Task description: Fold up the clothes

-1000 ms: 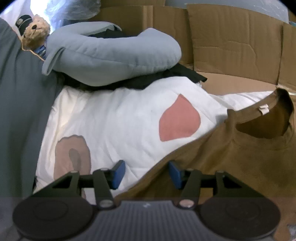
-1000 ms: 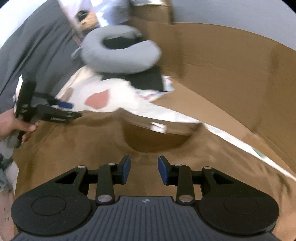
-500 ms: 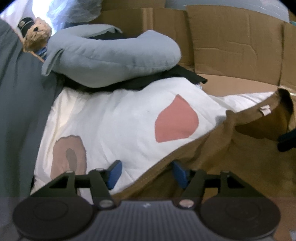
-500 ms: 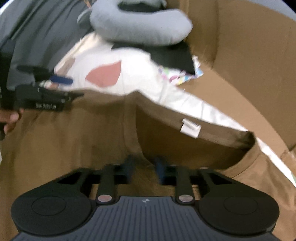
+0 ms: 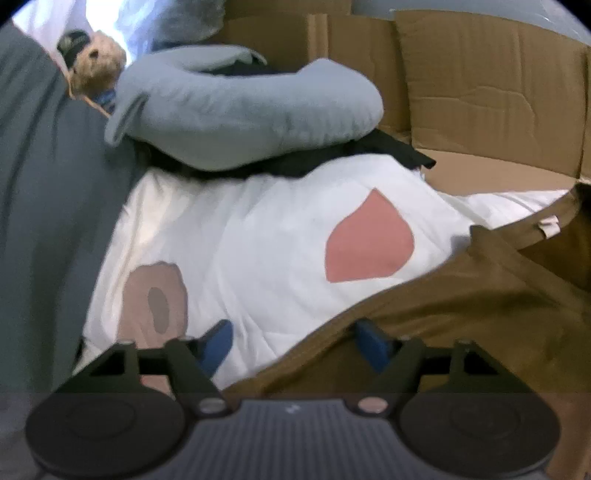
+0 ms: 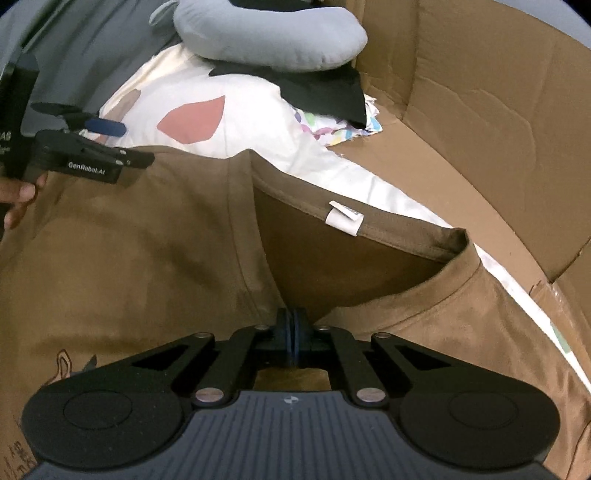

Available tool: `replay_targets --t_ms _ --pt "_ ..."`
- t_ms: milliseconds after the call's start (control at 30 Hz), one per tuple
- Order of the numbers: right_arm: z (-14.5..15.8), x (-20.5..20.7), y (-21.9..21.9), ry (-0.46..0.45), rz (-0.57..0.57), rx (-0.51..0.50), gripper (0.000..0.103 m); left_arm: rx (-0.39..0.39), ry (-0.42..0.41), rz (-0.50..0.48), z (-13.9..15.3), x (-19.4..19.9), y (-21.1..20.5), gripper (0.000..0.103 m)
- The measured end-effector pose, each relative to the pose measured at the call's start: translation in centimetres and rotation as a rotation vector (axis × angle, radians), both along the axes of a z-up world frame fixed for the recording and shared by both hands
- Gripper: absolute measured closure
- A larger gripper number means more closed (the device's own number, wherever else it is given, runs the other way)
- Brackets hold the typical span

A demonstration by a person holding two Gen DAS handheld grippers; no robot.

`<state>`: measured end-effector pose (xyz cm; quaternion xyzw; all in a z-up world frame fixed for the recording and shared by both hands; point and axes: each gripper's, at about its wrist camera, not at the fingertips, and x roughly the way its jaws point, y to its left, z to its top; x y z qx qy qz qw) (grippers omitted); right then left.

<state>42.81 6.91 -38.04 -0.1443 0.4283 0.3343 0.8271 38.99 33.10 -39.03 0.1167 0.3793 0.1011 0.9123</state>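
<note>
Since a second ago the right gripper (image 6: 291,332) has gone from spread above the chest to pinched shut on the front collar edge of the brown T-shirt (image 6: 147,266), while the left gripper (image 5: 295,341) has slid closer so its parted fingers straddle the shirt's shoulder hem, one blue pad on the white quilt (image 5: 258,240), gripping nothing. That shirt fills the lower half of the right view, neck opening at centre, white label (image 6: 343,218) on the far collar; its collar line runs from upper left toward right of frame. By my reading the right tongs are nearer the neck, the left nearer the shoulder at left of frame. Counted: one shirt, two grippers, one quilt, one grey neck pillow (image 6: 269,33) at top, one teddy bear (image 5: 96,62) upper left, cardboard walls (image 6: 480,110) at right.
</note>
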Motion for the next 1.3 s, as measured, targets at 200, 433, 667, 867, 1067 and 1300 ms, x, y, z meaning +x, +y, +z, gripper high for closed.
replay_targets --t_ms 200,433,667,867,1067,1300 --pt "1.6 -0.2 -1.9 0.004 -0.041 0.132 0.093 0.027 -0.074 -0.005 1.6 -1.4 -1.8 0.039" --pt "3.2 -0.1 -6.4 -0.063 -0.123 0.145 0.086 -0.099 -0.097 -0.173 2.4 -2.1 -4.6 0.055" --pt "0.3 0.9 -9.6 -0.023 -0.216 0.077 0.086 -0.159 0.008 -0.228 -0.4 -0.5 -6.5 0.067" --pt "-1.2 1.8 -9.8 -0.024 -0.251 0.063 0.08 -0.135 0.046 -0.132 -2.0 0.7 -5.2 0.1" --pt "-1.1 3.6 -9.9 -0.071 -0.289 0.003 0.08 -0.104 0.058 -0.102 -1.5 1.3 -4.9 0.1" --pt "-0.2 4.5 -9.8 -0.067 -0.304 0.059 0.079 -0.166 0.009 -0.1 -0.5 0.3 -5.0 0.093"
